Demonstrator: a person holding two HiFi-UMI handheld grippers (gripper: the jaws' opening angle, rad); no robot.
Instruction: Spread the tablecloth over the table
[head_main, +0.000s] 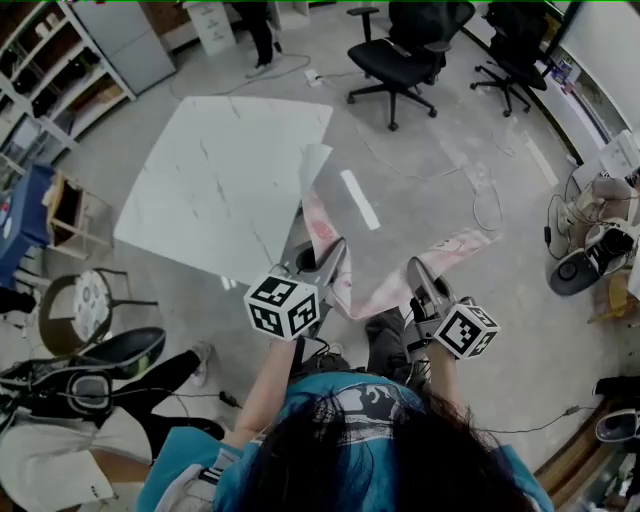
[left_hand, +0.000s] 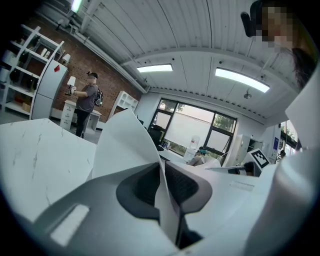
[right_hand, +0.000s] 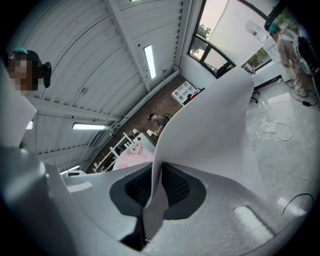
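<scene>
The left tool (head_main: 328, 252) is clamped on the near edge of the thin, pale plastic-looking tablecloth with a pink cartoon print (head_main: 375, 258). In the left gripper view the sheet (left_hand: 127, 145) drops straight into the slit between the dark ribbed pads, which press it from both sides. The right tool (head_main: 420, 272) grips the same edge further along. Its own view shows the cloth (right_hand: 215, 125) pinched between the pads and curling up and away ahead of it.

The two tools are held apart and roughly level. That probably keeps the near edge stretched between them instead of bunching, so the sheet can be cast forward as one open panel. The rest of the cloth billows out ahead of the tools and sags toward the floor.

The white, marble-patterned square surface (head_main: 220, 180) lies ahead of the left tool and off to its left. Its near corner is close to the cloth's far fold, but the head view does not show whether they touch. The cloth is not yet over the surface, so the job looks to be in its carrying stage, with the spreading itself yet to come.
</scene>
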